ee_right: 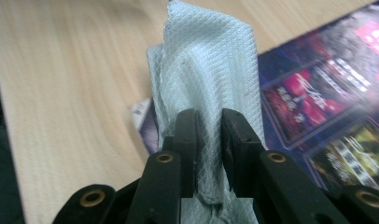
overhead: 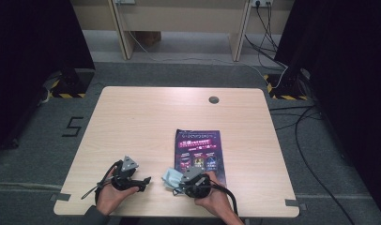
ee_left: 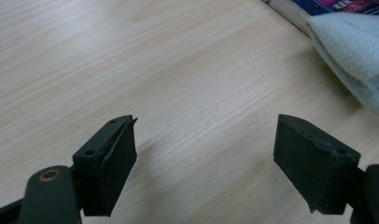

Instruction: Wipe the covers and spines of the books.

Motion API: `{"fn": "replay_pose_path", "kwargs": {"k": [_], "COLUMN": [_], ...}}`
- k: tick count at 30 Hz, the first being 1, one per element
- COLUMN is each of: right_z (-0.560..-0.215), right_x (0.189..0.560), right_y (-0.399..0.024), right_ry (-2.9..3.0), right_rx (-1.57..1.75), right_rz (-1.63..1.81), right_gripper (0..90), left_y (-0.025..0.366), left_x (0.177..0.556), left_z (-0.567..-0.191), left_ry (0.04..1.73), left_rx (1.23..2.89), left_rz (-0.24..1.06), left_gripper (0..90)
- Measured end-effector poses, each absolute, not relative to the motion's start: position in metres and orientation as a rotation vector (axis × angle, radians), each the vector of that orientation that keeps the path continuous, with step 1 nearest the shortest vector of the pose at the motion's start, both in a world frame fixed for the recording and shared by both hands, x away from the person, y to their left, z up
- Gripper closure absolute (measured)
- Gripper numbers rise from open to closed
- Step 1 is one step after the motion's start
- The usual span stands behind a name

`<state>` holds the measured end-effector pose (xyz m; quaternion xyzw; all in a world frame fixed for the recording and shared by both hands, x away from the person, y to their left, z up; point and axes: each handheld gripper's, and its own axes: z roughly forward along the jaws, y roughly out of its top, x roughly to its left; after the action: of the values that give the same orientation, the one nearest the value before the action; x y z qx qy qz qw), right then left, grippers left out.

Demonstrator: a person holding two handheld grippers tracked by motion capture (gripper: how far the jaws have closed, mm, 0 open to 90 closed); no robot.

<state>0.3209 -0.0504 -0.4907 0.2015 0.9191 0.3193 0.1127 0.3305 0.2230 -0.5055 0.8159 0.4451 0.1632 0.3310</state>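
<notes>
Gripping a pale blue cloth [ee_right: 206, 88] near the table's [overhead: 132, 122] front edge, at the near left corner of a dark booklet [overhead: 200, 152]. Clamped on a bunched fold by the right gripper [ee_right: 209, 154], jaws close together with only the fabric between them. Hanging loose beyond the pads, free end draped toward the bare wood just left of the booklet.

Risks from here, as a judgement: holding only a narrow pinch of a soft, folded cloth, so likely to slip out under a quick sweep or a snag. Dragging across the booklet's glossy cover could catch its corner or edge and push the whole booklet toward the front edge, or lift and crease the cover. Pressing the hard jaw tips down instead of the cloth could scrape the print.

Left gripper [ee_left: 204, 154] resting low over bare wood near the front left part of the table, jaws wide apart and holding nothing; not pinning the booklet, so nothing to stop it sliding. Cloth just beside its right jaw, close enough for the two grippers to collide.
</notes>
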Motion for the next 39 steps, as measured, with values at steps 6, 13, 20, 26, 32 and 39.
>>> {"fn": "replay_pose_path", "kwargs": {"k": [6,13,20,26,32,39], "right_z": [-0.491,-0.491,-0.491,-0.491,-0.490,-0.488], "right_x": [0.315,0.316,0.323,0.338,0.351,0.357], "right_y": [-0.041,-0.042,-0.052,-0.079,-0.103,-0.128], "right_ry": [2.714,2.718,2.706,2.652,2.611,2.561], "right_rx": [0.535,0.545,0.593,0.686,0.786,0.865], "right_rz": [0.948,0.960,0.952,0.905,0.877,0.830], "right_gripper": [77.2,77.8,78.1,78.2,78.2,78.1], "left_y": [0.225,0.225,0.223,0.222,0.221,0.220], "left_x": [0.331,0.331,0.330,0.329,0.329,0.327], "left_z": [-0.505,-0.505,-0.506,-0.506,-0.507,-0.508], "left_ry": [1.178,1.181,1.174,1.170,1.158,1.157], "left_rx": [2.134,2.134,2.137,2.148,2.152,2.156], "left_rz": [0.436,0.441,0.437,0.431,0.437,0.418], "left_gripper": [20.5,20.4,20.4,20.4,20.4,20.4]}}
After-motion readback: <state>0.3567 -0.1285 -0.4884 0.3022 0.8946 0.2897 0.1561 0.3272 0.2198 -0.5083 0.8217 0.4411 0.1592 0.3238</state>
